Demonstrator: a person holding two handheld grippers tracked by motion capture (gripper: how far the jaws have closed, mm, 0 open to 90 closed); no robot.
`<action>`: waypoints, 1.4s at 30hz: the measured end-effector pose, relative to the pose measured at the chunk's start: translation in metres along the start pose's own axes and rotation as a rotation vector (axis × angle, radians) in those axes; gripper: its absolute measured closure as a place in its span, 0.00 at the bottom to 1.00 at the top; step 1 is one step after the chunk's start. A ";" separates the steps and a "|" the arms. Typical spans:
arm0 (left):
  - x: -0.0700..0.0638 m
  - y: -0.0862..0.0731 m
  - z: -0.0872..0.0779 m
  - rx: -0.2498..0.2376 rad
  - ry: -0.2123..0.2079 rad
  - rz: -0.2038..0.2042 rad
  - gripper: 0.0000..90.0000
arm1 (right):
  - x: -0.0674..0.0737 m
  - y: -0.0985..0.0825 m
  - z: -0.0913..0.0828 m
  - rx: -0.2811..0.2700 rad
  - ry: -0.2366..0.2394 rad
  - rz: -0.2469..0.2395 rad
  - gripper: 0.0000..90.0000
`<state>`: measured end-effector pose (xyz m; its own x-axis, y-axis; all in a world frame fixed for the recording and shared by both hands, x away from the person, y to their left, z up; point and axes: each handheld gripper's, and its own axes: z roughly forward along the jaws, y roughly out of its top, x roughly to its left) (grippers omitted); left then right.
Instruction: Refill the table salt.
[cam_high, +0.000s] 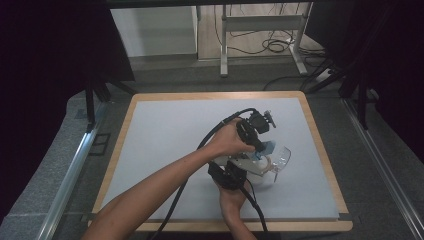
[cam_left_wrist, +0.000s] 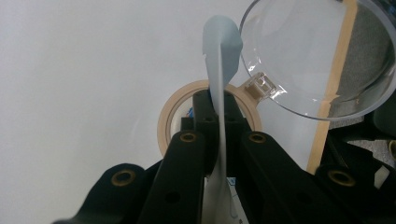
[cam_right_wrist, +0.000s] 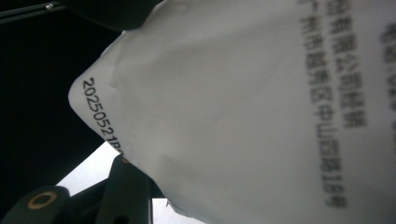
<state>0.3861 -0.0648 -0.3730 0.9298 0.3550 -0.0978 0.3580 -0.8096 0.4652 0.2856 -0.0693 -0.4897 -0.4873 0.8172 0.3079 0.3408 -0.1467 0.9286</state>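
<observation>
My left gripper (cam_high: 260, 149) (cam_left_wrist: 217, 100) points down and is shut on a thin light-blue packet (cam_high: 268, 148) (cam_left_wrist: 222, 51), seen edge-on in the left gripper view. The packet hangs over the mouth of a beige-rimmed jar (cam_left_wrist: 169, 112) (cam_high: 260, 174). The jar's clear hinged lid (cam_left_wrist: 317, 56) (cam_high: 283, 156) stands open to the right. My right gripper (cam_high: 239, 172) lies low at the jar's left side, and its grip is hidden. In the right gripper view the packet's white printed back (cam_right_wrist: 243, 107) hangs close to the lens, over one black jaw at the bottom left.
The work goes on at the right-centre of a grey mat (cam_high: 170, 135) on a wooden-edged table (cam_high: 119, 150). Both cables trail back toward the near edge. A metal frame (cam_high: 260, 22) and floor cables lie beyond the table.
</observation>
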 end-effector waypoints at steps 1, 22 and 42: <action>0.000 0.000 0.000 0.001 0.000 0.001 1.00 | 0.000 0.000 0.000 0.000 0.000 0.002 0.60; 0.001 -0.002 0.001 -0.010 -0.002 -0.003 1.00 | 0.000 -0.001 0.001 0.005 -0.002 -0.003 0.60; 0.001 -0.001 -0.001 -0.013 -0.005 0.002 1.00 | 0.000 0.001 0.001 -0.004 -0.005 0.001 0.60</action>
<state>0.3869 -0.0637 -0.3728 0.9308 0.3512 -0.1008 0.3550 -0.8040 0.4771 0.2864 -0.0693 -0.4893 -0.4827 0.8198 0.3080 0.3378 -0.1502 0.9292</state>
